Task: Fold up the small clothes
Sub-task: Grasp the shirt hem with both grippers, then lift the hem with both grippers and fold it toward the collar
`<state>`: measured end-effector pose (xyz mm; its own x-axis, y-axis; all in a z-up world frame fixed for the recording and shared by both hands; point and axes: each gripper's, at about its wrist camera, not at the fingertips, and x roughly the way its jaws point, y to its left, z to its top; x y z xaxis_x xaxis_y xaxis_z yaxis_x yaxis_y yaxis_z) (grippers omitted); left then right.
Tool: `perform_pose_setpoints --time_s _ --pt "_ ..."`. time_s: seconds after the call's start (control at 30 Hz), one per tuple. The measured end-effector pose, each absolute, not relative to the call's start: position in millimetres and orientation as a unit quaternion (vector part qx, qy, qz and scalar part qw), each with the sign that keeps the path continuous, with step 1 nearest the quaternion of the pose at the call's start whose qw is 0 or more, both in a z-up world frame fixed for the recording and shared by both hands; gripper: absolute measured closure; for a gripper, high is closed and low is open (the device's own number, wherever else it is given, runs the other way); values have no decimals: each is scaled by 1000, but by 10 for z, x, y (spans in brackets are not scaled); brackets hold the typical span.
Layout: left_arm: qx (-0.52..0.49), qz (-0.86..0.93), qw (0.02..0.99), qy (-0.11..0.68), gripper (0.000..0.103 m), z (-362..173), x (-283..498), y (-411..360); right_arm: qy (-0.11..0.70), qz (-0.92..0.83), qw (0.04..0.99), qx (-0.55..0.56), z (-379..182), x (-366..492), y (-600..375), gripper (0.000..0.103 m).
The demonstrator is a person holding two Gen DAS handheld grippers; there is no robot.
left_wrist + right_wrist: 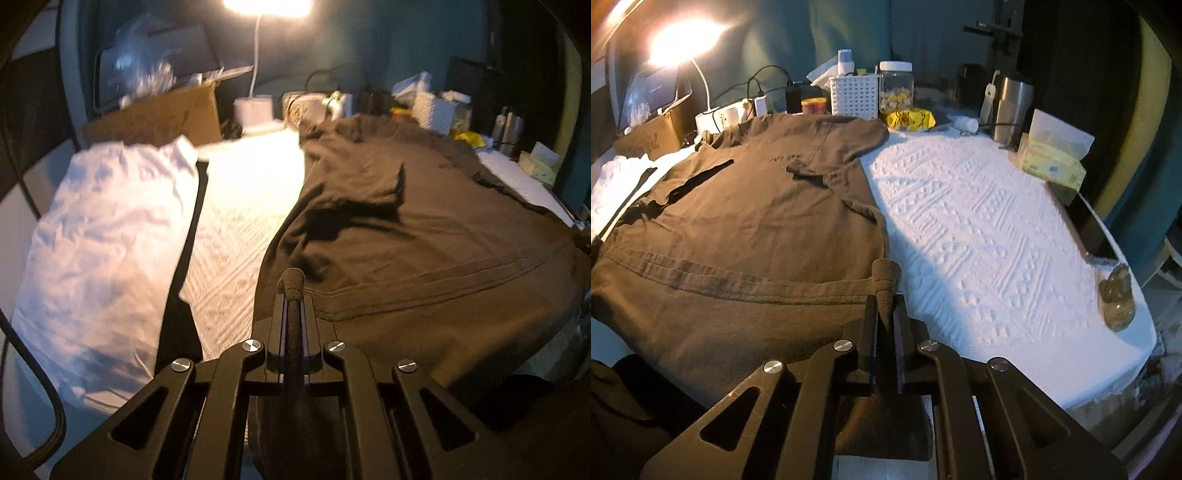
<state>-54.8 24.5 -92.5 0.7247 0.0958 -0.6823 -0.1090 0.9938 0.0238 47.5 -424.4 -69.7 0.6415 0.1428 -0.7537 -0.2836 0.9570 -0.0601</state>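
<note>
Both grippers sit nearest the lens, each clamped on the near hem of the brown shirt [746,221]. That shirt is the largest thing, spread flat over the white textured cloth [979,229] that covers the table, its collar at the far end and a sleeve [849,136] reaching right. Left of the shirt lies a crumpled white garment [99,251], with a strip of the cloth bare between them.

Left gripper [292,295]: jaws narrow, a bunched corner of hem pinched between the pads and poking out past the tips. Right gripper [885,291]: jaws likewise nearly together, gripping the right corner of the hem, which stands up in a small fold.

Along the far edge are a cardboard box [177,114], a lit lamp [683,40], a white basket [854,96], a jar [896,88], a steel tumbler [1014,107] and a yellow tissue pack [1052,164]. A small dark trinket [1117,297] sits at the right edge.
</note>
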Motion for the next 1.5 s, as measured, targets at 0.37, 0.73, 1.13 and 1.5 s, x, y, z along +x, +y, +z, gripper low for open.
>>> perform_pose_setpoints --time_s 0.37,0.73,1.13,1.5 --pt "-19 50 944 326 98 -569 -589 274 376 107 917 -81 -479 509 -4172 95" --pt "-30 45 954 295 98 -341 -503 300 388 91 915 -63 -458 535 -4251 95" --pt "-28 37 953 301 98 -289 -439 304 427 66 900 -59 -749 616 -4276 83" --pt "-25 36 953 301 98 -254 -416 296 408 85 907 -57 -683 618 -4297 99"
